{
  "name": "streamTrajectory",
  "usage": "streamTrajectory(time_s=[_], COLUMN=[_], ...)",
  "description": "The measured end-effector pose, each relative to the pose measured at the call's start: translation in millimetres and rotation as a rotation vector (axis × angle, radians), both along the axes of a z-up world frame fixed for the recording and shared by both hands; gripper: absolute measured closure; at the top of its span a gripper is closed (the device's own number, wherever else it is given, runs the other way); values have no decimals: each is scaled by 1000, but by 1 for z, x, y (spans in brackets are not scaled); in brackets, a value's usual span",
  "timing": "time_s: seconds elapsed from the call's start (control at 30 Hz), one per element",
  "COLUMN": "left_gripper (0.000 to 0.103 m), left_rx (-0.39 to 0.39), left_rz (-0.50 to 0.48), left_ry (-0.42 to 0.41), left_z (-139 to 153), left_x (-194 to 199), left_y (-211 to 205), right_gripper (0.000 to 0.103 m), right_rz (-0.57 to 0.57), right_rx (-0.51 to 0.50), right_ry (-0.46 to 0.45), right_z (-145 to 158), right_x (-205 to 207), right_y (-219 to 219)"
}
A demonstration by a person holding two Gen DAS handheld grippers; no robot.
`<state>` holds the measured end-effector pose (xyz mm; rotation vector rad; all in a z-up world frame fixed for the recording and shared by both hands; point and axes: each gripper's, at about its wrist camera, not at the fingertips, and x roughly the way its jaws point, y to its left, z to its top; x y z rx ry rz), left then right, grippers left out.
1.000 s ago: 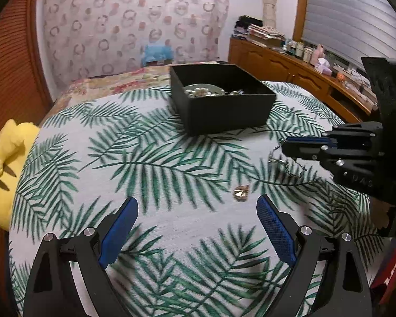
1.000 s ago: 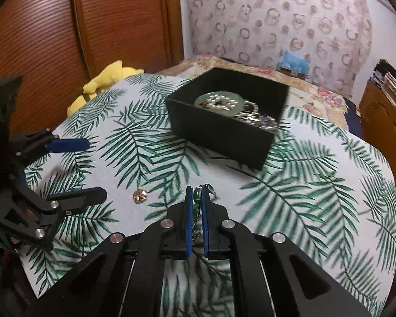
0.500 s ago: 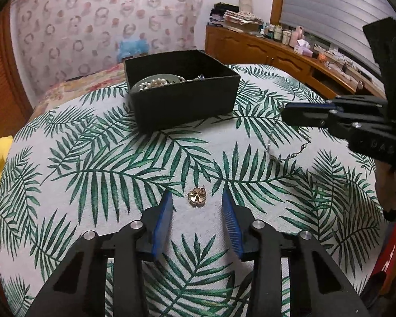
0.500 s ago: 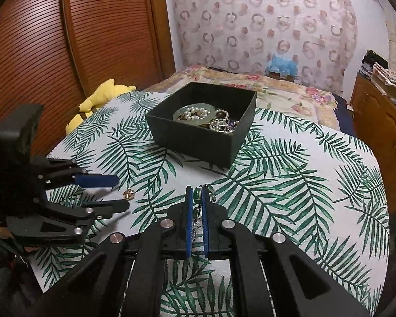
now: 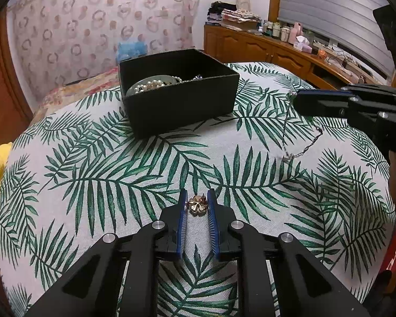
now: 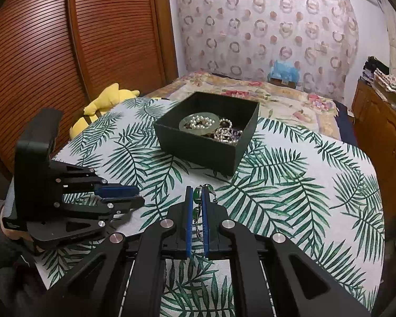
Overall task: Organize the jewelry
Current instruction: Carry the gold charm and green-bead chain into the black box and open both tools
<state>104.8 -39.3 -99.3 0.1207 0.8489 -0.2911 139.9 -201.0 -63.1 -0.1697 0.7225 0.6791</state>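
Item 1. Left tool [image 5: 197, 203]. Its blue pads have just been drawing together around a gold flower earring [image 5: 197, 206], which lies on the palm-print cloth of the bench [image 5: 97, 185]. The pads stand hard against the earring's two sides; whether they already bite cannot be told for certain, though the gap is down to the width of the piece. The stud post sticks up at about 1 o'clock from the flower. Seen from the right wrist camera, this tool [image 6: 129, 194] sits low at 9 o'clock.

Item 2. Black box [image 5: 179, 92]. Open-topped, holding pearls and beads. From the left tool it lies at 12 o'clock, well apart, with bare cloth between. In the right wrist view the black box [image 6: 206, 148] again lies at 12 o'clock.

Item 3. Right tool [image 6: 197, 194]. Pads pressed together, pinching a green-stone chain necklace [image 6: 197, 195]; in the left view the chain [image 5: 301, 142] hangs from it, with its low end reaching the cloth.

Governing relation, as judged: both tools face the box nearly head-on and at a similar remove. The earring is small and roundish, with no long axis to align, so the carry is a lift and a push toward 12 o'clock. Slip risk: tiny piece, narrow purchase.
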Motion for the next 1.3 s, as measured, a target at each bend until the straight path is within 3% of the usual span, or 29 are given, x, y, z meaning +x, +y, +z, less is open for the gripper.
streamTrajectory(time_s=[0.4, 0.8, 1.3], left_gripper=[89, 89, 89], left_rx=[-24, -24, -12], left_rz=[13, 25, 36], left_ry=[-61, -116, -143], left_z=[26, 52, 66], left_x=[4, 16, 26], left_y=[5, 10, 16], right_gripper=[96, 96, 96], right_rz=[9, 16, -15], right_rx=[7, 30, 19], right_ry=[-91, -123, -68], right_z=[44, 76, 75], right_x=[10, 49, 106], right_y=[6, 22, 48])
